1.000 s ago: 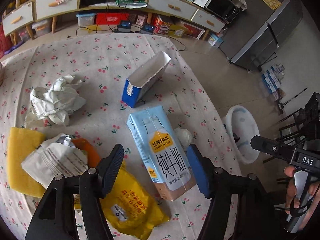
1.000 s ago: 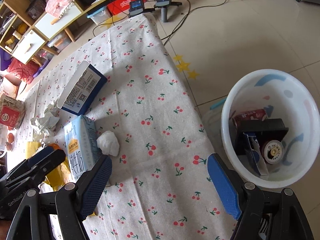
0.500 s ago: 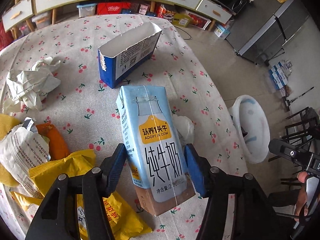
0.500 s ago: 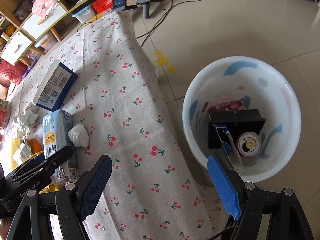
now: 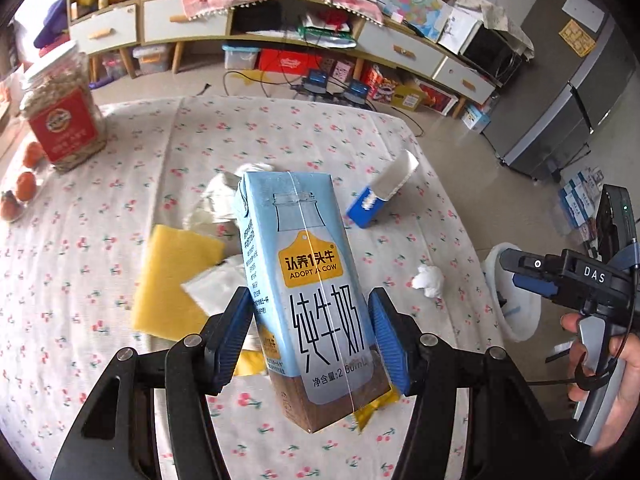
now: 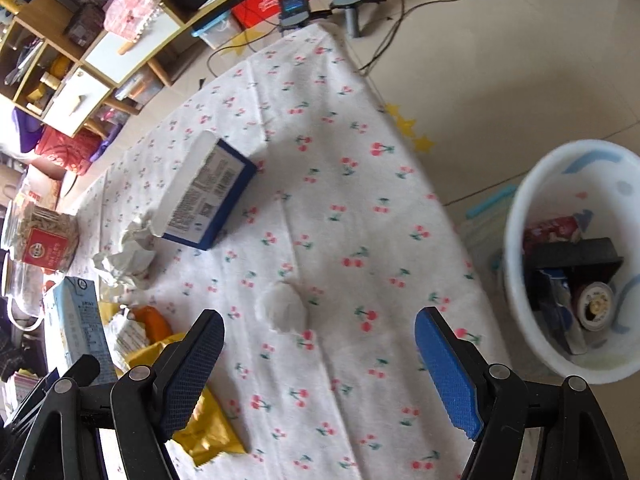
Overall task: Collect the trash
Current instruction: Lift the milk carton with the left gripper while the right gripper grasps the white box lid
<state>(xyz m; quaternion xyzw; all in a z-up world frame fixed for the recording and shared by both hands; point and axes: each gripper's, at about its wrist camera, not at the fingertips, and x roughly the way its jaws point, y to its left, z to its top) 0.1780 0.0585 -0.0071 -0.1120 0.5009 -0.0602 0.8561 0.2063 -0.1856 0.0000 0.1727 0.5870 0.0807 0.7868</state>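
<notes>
Pale-blue milk carton (image 5: 308, 280), seemingly undented.

I see a glass jar (image 5: 60, 116) of oats with a red label upright at the table's (image 5: 280, 128) far left corner, 2 oranges (image 5: 26, 184) beside it. Past the table stands a long shelf unit (image 5: 192, 20), and a grey fridge (image 5: 568, 92) right.

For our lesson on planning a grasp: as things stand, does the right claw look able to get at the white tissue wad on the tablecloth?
Probably yes. The right claw is open and empty, and the tissue wad lies on bare tablecloth just ahead of its fingertips, apart from the other litter, with nothing covering it.
</notes>
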